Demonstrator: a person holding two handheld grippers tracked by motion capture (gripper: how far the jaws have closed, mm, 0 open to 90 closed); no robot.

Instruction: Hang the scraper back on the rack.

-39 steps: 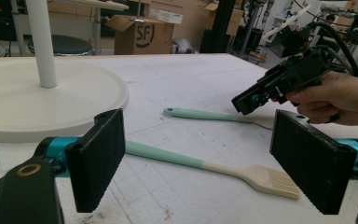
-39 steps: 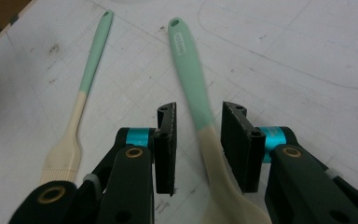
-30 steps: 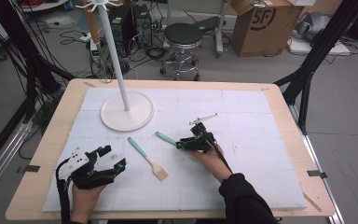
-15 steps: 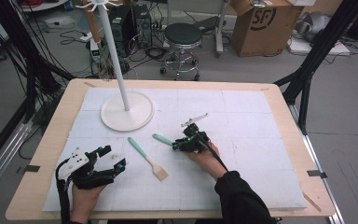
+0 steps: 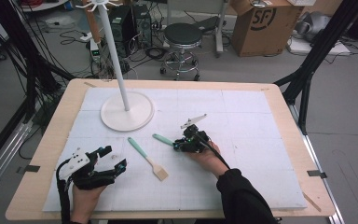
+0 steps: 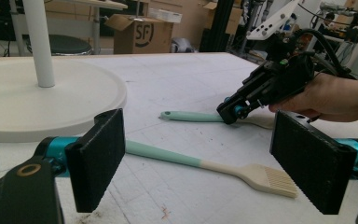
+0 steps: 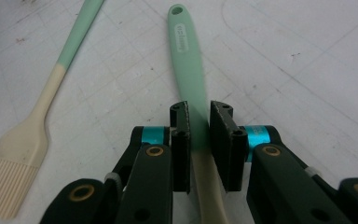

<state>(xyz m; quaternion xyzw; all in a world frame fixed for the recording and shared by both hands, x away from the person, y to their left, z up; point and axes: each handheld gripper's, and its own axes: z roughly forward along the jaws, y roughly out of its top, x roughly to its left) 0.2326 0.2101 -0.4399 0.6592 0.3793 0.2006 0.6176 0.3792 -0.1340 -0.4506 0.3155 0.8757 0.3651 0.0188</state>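
Right gripper (image 7: 198, 140): jaws just closing on the mint-handled spatula (image 7: 189, 70), pads now pressed to either side of the handle where mint meets cream. Since a second ago, shifted slightly left in the high view, along with the spatula (image 5: 163, 139) handle. Grip likely secured; lift looks like the next step, probably toward the white stand (image 5: 127, 112) at upper left of the high view. Spatula at centre of the high view, flat on the white mat (image 5: 261, 140), hole-end of handle pointing up-left.

Left gripper (image 5: 103, 163): jaws wide apart, nothing between them, at lower left of the high view, same spot as a second ago.

Count: two utensils — one spatula, one pastry brush (image 5: 148, 158). Brush untouched, just left of the spatula, bristles toward the lower edge. One stand, hooks at top. Two grippers.
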